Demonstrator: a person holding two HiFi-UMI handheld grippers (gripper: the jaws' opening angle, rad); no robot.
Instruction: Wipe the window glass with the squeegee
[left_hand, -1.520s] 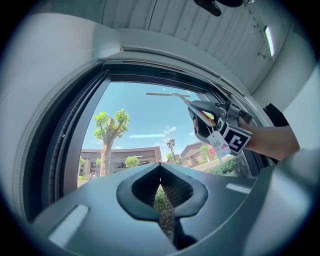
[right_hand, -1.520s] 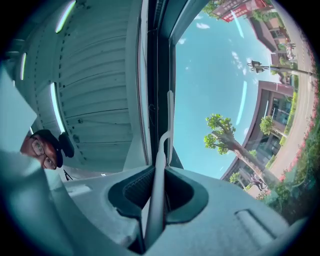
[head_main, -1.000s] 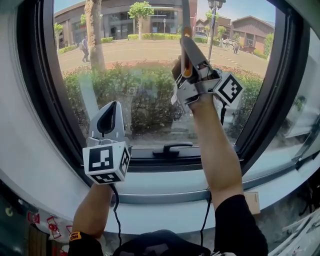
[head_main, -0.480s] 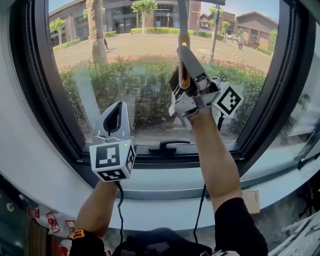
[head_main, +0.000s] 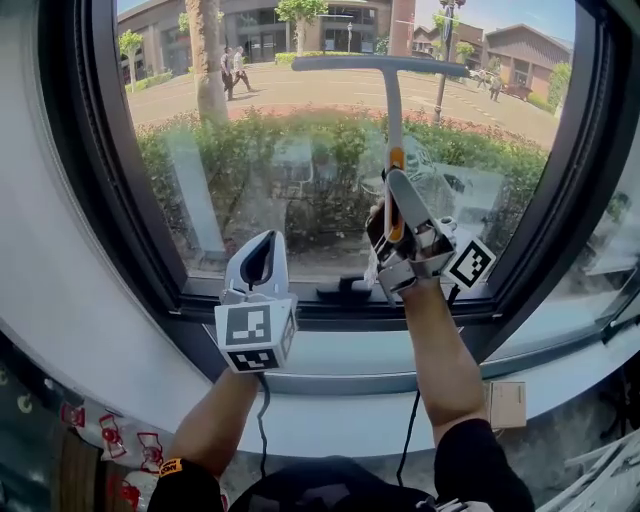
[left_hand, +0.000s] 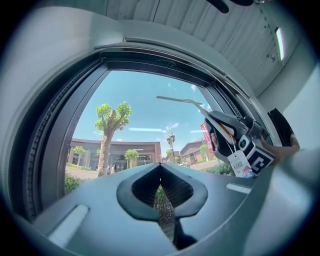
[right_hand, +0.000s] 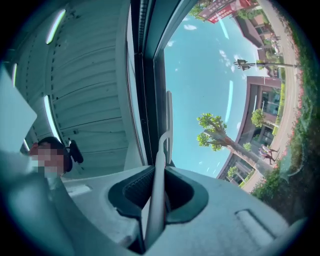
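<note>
Right tongs (head_main: 392, 185): clenched on the shaft of the squeegee (head_main: 394, 110), held just above the window handle (head_main: 345, 290) and a little to its right.
Squeegee: upright, with its crossbar blade high above the window handle, at the window glass (head_main: 300, 160); whether it touches cannot be told.
Left tongs (head_main: 258, 258): tips pressed together with nothing between them, pointing up, just left of the window handle.
</note>
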